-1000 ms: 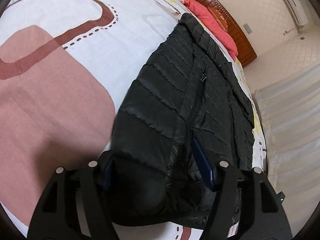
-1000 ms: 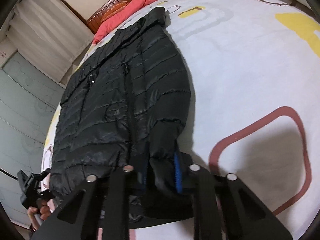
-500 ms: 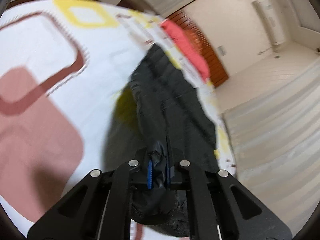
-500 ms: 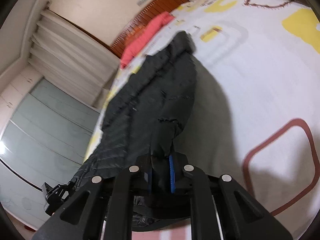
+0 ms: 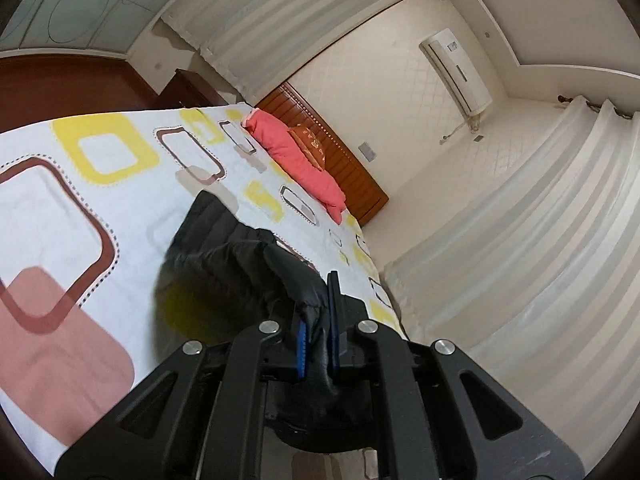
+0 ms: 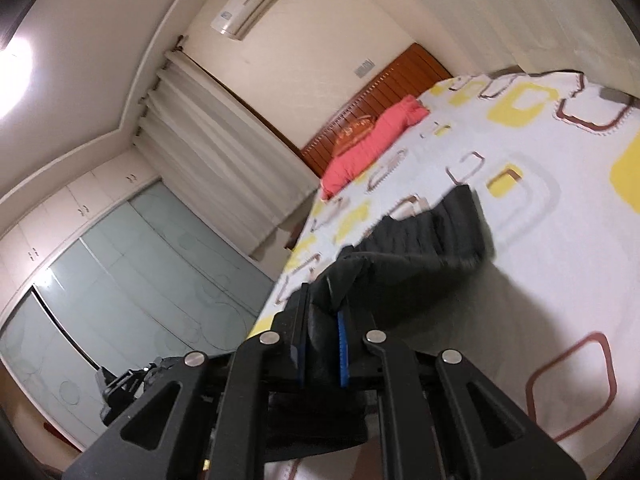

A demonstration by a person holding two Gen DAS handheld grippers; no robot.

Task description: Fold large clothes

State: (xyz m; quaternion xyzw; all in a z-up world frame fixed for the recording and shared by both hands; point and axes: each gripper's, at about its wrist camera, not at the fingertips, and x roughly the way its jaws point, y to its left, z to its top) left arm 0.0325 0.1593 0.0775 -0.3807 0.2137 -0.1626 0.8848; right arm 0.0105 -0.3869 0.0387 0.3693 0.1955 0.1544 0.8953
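Note:
A black quilted puffer jacket [image 5: 224, 252] hangs lifted by its hem above the patterned bedsheet [image 5: 60, 208], its far end still trailing on the bed. My left gripper [image 5: 318, 320] is shut on the jacket's hem, with black fabric pinched between the blue pads. In the right wrist view the same jacket [image 6: 424, 240] stretches away over the bedsheet [image 6: 560, 248]. There my right gripper [image 6: 324, 320] is shut on the hem's other corner. The left gripper [image 6: 124, 384] shows small at the lower left of that view.
A red pillow [image 5: 300, 160] lies against the wooden headboard [image 5: 352, 172] at the bed's far end. White curtains [image 5: 520, 260] hang beyond the bed's edge. Frosted sliding wardrobe doors [image 6: 140, 272] stand off the bed's side. An air conditioner [image 5: 456, 68] is on the wall.
The left jaws have closed on the hem. Both grippers have risen and tilted up, lifting the jacket's near end off the bed so it folds toward the pillow.

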